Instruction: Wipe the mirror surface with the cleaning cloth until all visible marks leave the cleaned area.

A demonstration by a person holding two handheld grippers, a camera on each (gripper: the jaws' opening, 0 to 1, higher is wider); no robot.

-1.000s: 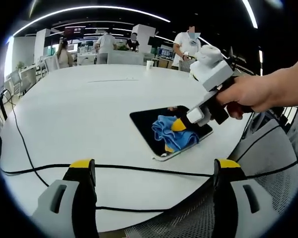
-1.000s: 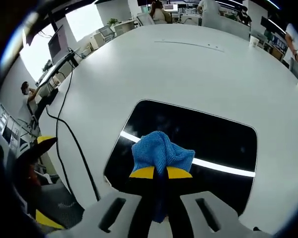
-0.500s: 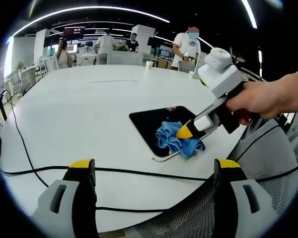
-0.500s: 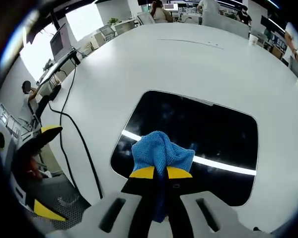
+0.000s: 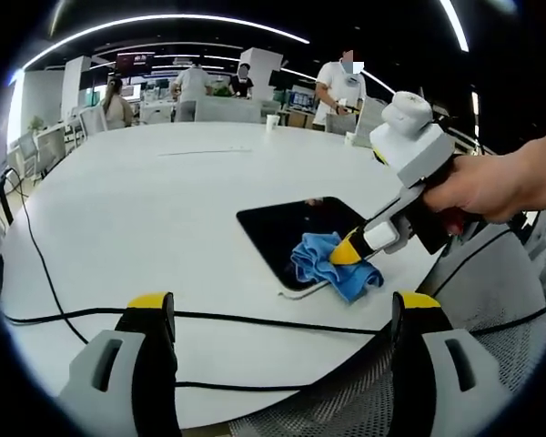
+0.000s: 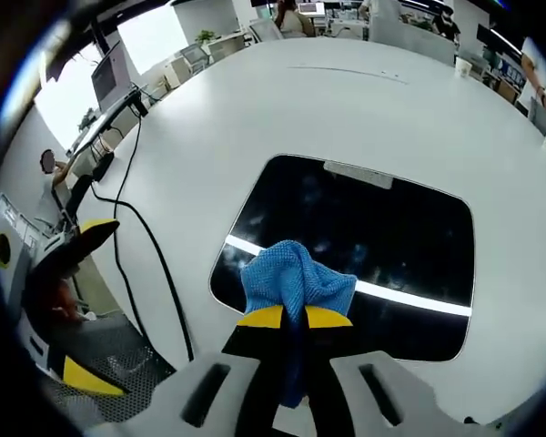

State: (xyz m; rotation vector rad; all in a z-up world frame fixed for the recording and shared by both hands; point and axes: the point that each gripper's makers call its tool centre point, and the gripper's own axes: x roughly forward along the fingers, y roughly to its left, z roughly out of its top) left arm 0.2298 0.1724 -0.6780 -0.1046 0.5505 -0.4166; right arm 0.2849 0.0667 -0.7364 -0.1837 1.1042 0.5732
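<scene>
A dark rectangular mirror [image 5: 291, 235] [image 6: 382, 237] lies flat on the white table [image 5: 146, 200], near its edge. My right gripper [image 6: 295, 317] is shut on a bunched blue cleaning cloth [image 6: 294, 279] and presses it onto the mirror's near edge. In the left gripper view that right gripper [image 5: 351, 252] comes in from the right, held by a hand [image 5: 491, 187], with the blue cloth [image 5: 332, 262] over the mirror's near corner. My left gripper [image 5: 282, 314] stands open, back from the mirror, above the table's edge with nothing between its jaws.
A black cable [image 5: 209, 309] runs across the table's near edge. A mesh chair [image 5: 510, 309] sits at the lower right. Several people [image 5: 338, 84] stand at the far end by desks. A paper cup [image 5: 273, 118] stands at the far edge.
The right gripper has dragged the blue cloth across the mirror toward its near edge, uncovering more of the dark surface. The left gripper has stayed still and open.
</scene>
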